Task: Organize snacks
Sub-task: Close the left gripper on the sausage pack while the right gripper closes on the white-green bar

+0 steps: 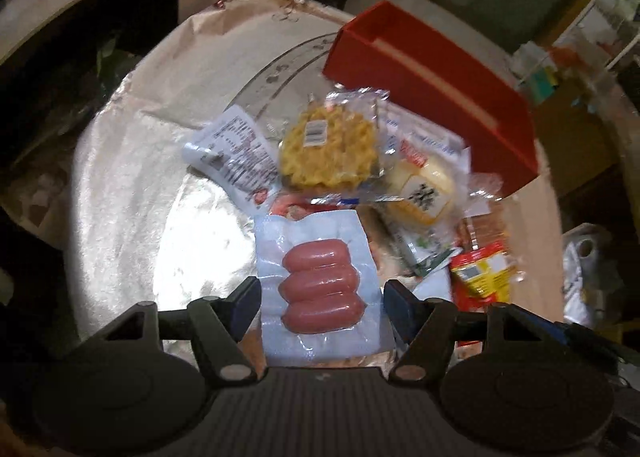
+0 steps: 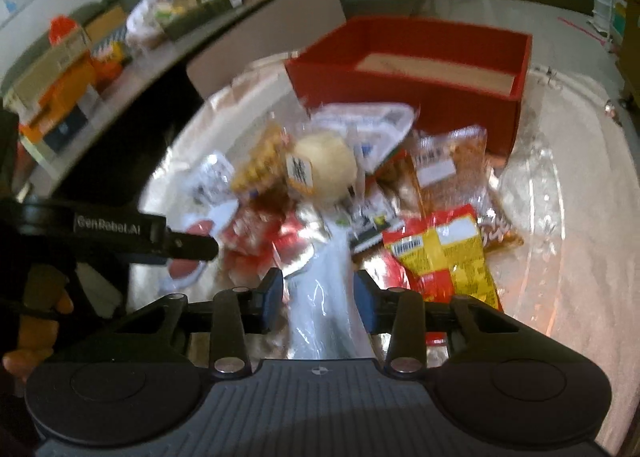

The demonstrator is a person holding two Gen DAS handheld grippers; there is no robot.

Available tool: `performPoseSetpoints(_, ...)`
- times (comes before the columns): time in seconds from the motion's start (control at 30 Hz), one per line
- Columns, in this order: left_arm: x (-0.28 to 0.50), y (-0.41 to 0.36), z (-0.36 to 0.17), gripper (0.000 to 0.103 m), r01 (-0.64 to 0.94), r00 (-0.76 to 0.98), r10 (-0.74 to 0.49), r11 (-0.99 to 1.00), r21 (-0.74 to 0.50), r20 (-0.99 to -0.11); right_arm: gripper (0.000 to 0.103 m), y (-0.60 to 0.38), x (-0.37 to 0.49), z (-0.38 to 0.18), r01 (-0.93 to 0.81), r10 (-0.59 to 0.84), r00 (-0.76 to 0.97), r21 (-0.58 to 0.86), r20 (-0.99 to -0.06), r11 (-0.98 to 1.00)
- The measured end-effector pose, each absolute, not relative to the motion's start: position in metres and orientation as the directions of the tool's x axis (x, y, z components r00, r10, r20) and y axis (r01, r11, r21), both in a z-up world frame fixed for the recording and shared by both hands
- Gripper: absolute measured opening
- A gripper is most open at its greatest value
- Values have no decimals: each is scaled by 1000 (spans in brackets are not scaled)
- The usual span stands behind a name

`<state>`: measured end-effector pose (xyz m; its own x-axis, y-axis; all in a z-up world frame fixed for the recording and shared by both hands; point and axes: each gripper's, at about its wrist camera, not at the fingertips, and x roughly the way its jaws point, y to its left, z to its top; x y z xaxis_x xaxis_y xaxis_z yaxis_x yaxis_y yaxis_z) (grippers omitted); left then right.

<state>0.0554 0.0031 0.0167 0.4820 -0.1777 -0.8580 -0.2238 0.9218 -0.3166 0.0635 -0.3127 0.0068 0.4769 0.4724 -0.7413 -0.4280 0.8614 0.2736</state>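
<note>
A pile of snack packs lies on a shiny round table. In the left wrist view my left gripper is open, its fingers on either side of a clear vacuum pack of three pink sausages. Beyond it lie a yellow waffle pack, a white printed pouch and a pale bun pack. In the right wrist view my right gripper is open around a white plastic wrapper; whether the pads touch it is unclear. A red open box stands behind the pile.
A red-and-yellow snack bag and a brown crispy snack pack lie right of the pile. The left gripper's arm shows at the left of the right wrist view. A cluttered counter runs along the far left.
</note>
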Motion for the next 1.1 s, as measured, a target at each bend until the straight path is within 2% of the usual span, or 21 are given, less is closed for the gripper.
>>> performPoseSetpoints(0.2,56,6,4,60,-208,467,-173,932,-298,-867,51,-306,71,-19,-396,351,444,170,-825,902)
performPoseSetpoints(0.23,56,6,0,60,-212,459,-177,930,-300,-871,58,-304,71,-23,-404,343,431,161,-835,900)
performPoseSetpoints(0.27,57,6,-4,57,-213,452,-179,930,-300,-874,62,-301,71,-28,-419,343,413,158,-844,894)
performPoseSetpoints(0.3,58,5,-6,44,-214,446,-175,932,-294,-878,65,-297,71,-32,-435,343,398,154,-851,887)
performPoseSetpoints(0.33,60,4,-9,27,-209,433,-177,934,-289,-884,65,-292,72,-38,-447,331,386,139,-861,884)
performPoseSetpoints(0.4,62,4,-18,27,-219,407,-205,924,-313,-890,65,-282,73,-53,-456,290,367,100,-884,884)
performPoseSetpoints(0.5,64,2,-31,27,-225,365,-168,938,-262,-916,64,-267,72,-62,-487,231,369,24,-900,873)
performPoseSetpoints(0.53,63,4,-34,29,-242,364,-158,935,-257,-918,58,-266,72,-60,-485,231,370,25,-900,874)
performPoseSetpoints(0.57,63,8,-36,36,-257,365,-162,929,-266,-917,56,-267,72,-58,-479,237,368,35,-899,877)
performPoseSetpoints(0.67,61,14,-42,50,-304,362,-181,904,-300,-914,57,-269,72,-59,-481,249,355,53,-901,875)
performPoseSetpoints(0.97,47,-26,-49,60,-293,318,-189,912,-286,-929,55,-281,71,-60,-509,282,360,66,-889,858)
performPoseSetpoints(1.03,44,-39,-51,66,-296,344,-142,922,-251,-928,52,-286,72,-59,-506,296,358,82,-886,858)
performPoseSetpoints(1.1,44,-53,-50,64,-276,371,-96,938,-208,-924,50,-293,73,-58,-496,315,352,110,-882,861)
